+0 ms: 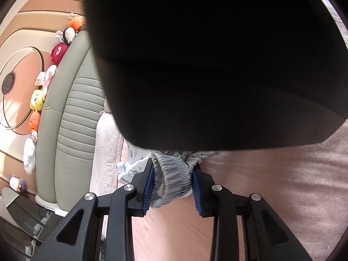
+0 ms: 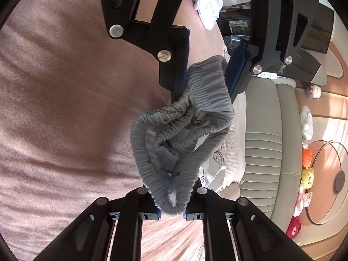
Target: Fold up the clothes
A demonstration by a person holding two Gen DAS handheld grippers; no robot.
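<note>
A small light blue-grey garment (image 2: 184, 134) with a gathered elastic waistband and a cartoon print hangs bunched between both grippers above the pink bed sheet (image 2: 65, 108). At the bottom of the right wrist view, my right gripper (image 2: 173, 198) is shut on a fold of the waistband. My left gripper (image 2: 203, 95) reaches in from the top of that view with its blue pads (image 2: 236, 65) pressed on the other end of the waistband. In the left wrist view my left gripper (image 1: 174, 167) clamps the same waistband (image 1: 174, 176). A black housing (image 1: 206, 65) close to the lens hides the rest.
A grey-green padded headboard (image 1: 74, 119) runs along the bed's side, with a row of plush toys (image 1: 37, 102) behind it. A pale waffle-textured pillow (image 1: 106, 152) lies against it. A white garment (image 2: 206, 4) lies at the far bed edge near a dark glass nightstand (image 2: 315, 28).
</note>
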